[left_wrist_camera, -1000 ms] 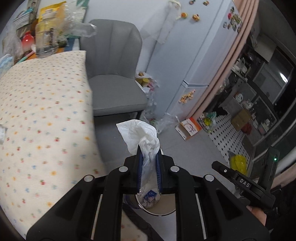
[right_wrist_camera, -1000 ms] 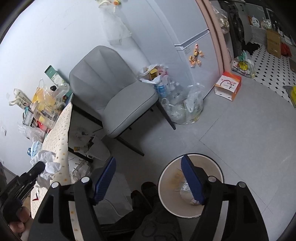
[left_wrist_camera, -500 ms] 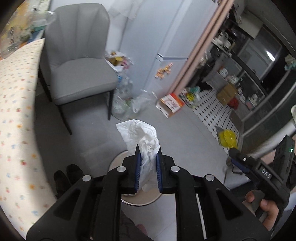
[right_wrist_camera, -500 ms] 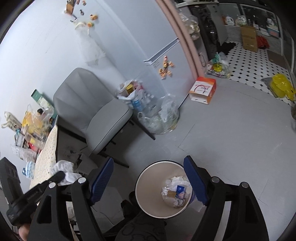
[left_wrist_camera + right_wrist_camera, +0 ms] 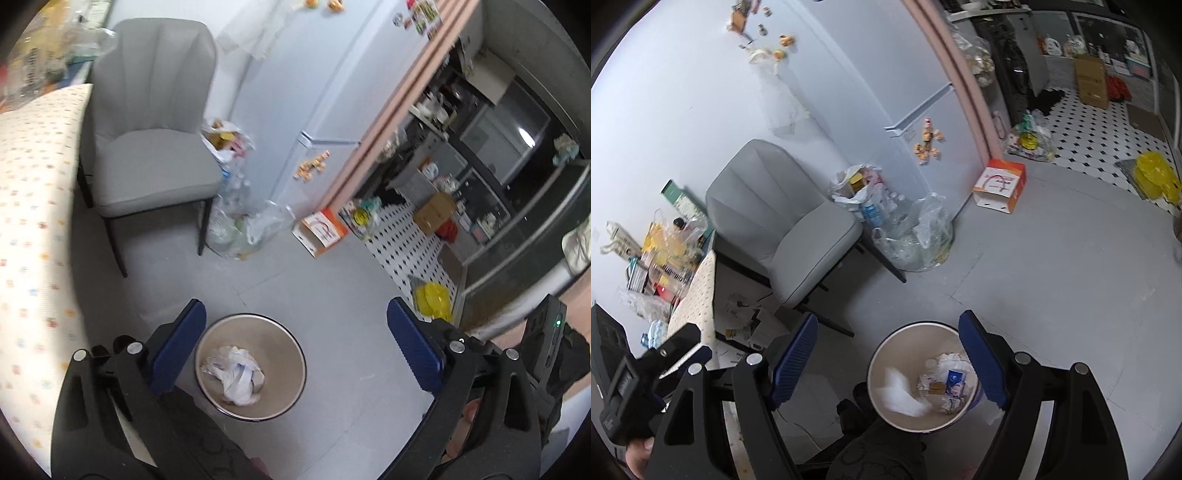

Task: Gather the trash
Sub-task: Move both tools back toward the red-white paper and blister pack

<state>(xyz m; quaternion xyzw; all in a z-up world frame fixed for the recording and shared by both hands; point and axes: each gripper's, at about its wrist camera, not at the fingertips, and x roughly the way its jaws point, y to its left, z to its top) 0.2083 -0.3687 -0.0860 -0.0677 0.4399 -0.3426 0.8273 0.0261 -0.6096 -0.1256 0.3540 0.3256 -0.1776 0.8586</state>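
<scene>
Left gripper (image 5: 295, 328) jaws just sprung apart, nothing between; crumpled white tissue (image 5: 240, 373) now inside round bin (image 5: 295, 343) on floor. Right gripper (image 5: 886, 354) also apart, empty, above bin. This piece binned; wrappers at table's (image 5: 701, 288) far edge possibly left

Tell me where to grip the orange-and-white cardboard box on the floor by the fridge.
Grip the orange-and-white cardboard box from above, tool fingers across its narrower width. Its flat parallel side walls suit them, it stands clear on open floor, and the top face is unobstructed. The side toward the white fridge looks tighter.
</scene>
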